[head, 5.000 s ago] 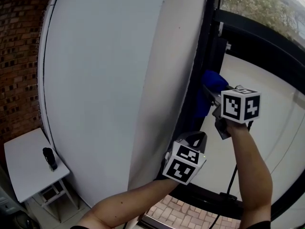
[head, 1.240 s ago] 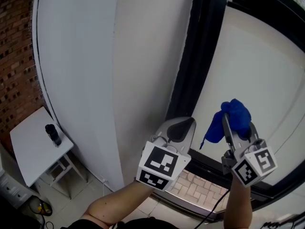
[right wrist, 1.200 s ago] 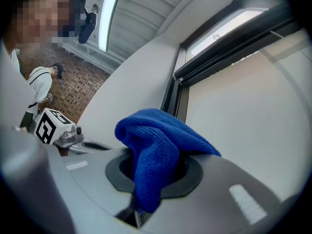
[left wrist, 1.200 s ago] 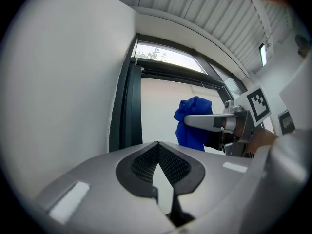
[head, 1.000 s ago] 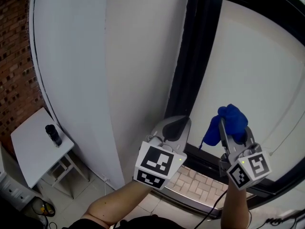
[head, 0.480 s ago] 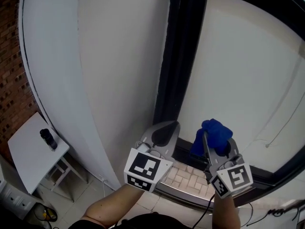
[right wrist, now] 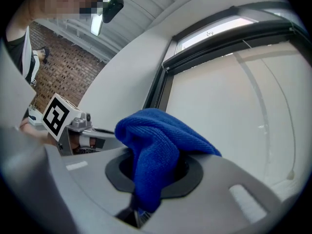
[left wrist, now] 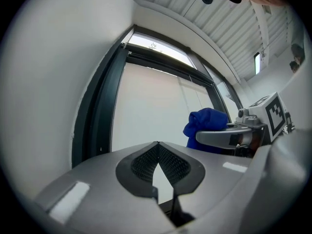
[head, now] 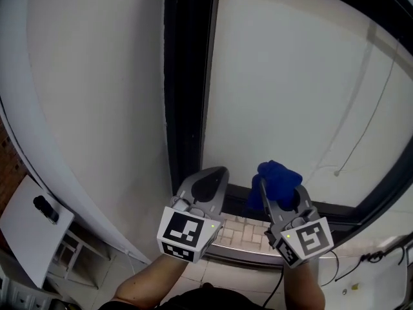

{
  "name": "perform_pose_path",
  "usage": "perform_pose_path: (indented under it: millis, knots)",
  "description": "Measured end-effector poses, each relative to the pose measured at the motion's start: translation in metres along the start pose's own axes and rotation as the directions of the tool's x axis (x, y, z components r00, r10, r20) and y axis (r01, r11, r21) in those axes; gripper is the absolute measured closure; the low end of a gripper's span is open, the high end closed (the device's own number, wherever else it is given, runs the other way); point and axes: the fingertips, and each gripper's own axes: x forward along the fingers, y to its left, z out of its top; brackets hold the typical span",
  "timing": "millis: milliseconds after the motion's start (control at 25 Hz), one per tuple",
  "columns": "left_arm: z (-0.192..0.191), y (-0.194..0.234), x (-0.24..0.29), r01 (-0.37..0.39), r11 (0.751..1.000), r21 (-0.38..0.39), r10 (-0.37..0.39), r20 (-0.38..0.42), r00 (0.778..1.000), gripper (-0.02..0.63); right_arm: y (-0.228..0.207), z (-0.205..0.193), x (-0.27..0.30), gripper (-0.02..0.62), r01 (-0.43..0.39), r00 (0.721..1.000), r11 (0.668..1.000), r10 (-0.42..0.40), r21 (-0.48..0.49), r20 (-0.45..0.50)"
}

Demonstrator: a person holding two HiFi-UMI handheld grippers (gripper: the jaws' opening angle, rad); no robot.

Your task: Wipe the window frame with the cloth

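A blue cloth [head: 276, 181] is bunched between the jaws of my right gripper [head: 279, 192], which is shut on it; the same cloth [right wrist: 156, 150] fills the middle of the right gripper view. It hangs just in front of the lower part of the dark window frame [head: 184, 95], near the bottom rail [head: 335, 212]. My left gripper [head: 205, 187] is beside it on the left, shut with nothing between its jaws, its tips [left wrist: 157, 145] meeting. From the left gripper view the cloth [left wrist: 207, 126] and the frame's upright [left wrist: 97, 111] both show.
A white wall panel [head: 84, 89] runs left of the frame, and pale glass [head: 290, 89] right of it. A brick sill [head: 248, 228] lies below the bottom rail. A small white table [head: 29, 228] with a dark object [head: 46, 208] stands at the lower left. A thin cord [head: 371, 115] hangs over the glass.
Both grippers have come down along the frame from mid height to its bottom rail, the cloth still held. The view has swung right, so the table now sits at the edge.
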Motion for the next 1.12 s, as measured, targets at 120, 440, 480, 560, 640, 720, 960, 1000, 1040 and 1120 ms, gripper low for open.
perform_pose_path:
  millis: [120, 440, 480, 560, 640, 720, 960, 1000, 1040, 1120]
  knots:
    - [-0.001, -0.015, 0.005, 0.044, 0.999, -0.002, -0.044, -0.005, 0.999, 0.614, -0.013, -0.007, -0.016, 0.529, 0.052, 0.999, 0.999, -0.051, 0.001, -0.016]
    - [-0.013, -0.054, 0.012, 0.193, 0.981, -0.029, -0.193, -0.001, 0.981, 0.614, -0.042, -0.019, -0.076, 0.529, 0.259, 0.965, 0.966, -0.257, 0.027, -0.056]
    - [-0.016, -0.059, 0.013, 0.208, 0.977, -0.035, -0.209, -0.003, 0.978, 0.614, -0.045, -0.022, -0.084, 0.529, 0.281, 0.958, 0.959, -0.279, 0.025, -0.062]
    - [-0.023, -0.069, 0.014, 0.239, 0.970, -0.049, -0.240, -0.007, 0.971, 0.614, -0.051, -0.026, -0.102, 0.529, 0.324, 0.944, 0.946, -0.322, 0.023, -0.074]
    - [-0.029, -0.082, 0.015, 0.274, 0.959, -0.068, -0.275, -0.010, 0.961, 0.614, -0.058, -0.032, -0.122, 0.529, 0.368, 0.926, 0.930, -0.365, 0.019, -0.094]
    - [-0.032, -0.094, 0.017, 0.306, 0.949, -0.078, -0.308, -0.012, 0.951, 0.614, -0.066, -0.037, -0.141, 0.529, 0.409, 0.907, 0.912, -0.405, 0.013, -0.118]
    - [-0.033, -0.112, 0.025, 0.298, 0.955, 0.009, -0.297, -0.063, 0.953, 0.614, -0.092, -0.047, -0.190, 0.528, 0.465, 0.883, 0.883, -0.457, 0.064, -0.107]
    - [-0.033, -0.115, 0.026, 0.291, 0.957, 0.010, -0.290, -0.064, 0.955, 0.614, -0.097, -0.050, -0.197, 0.528, 0.464, 0.884, 0.882, -0.456, 0.078, -0.103]
    - [-0.033, -0.119, 0.027, 0.284, 0.959, 0.007, -0.283, -0.063, 0.957, 0.614, -0.102, -0.052, -0.203, 0.528, 0.462, 0.886, 0.883, -0.453, 0.090, -0.102]
    - [-0.033, -0.128, 0.030, 0.268, 0.963, -0.003, -0.268, -0.062, 0.961, 0.614, -0.111, -0.059, -0.214, 0.528, 0.445, 0.894, 0.889, -0.434, 0.107, -0.111]
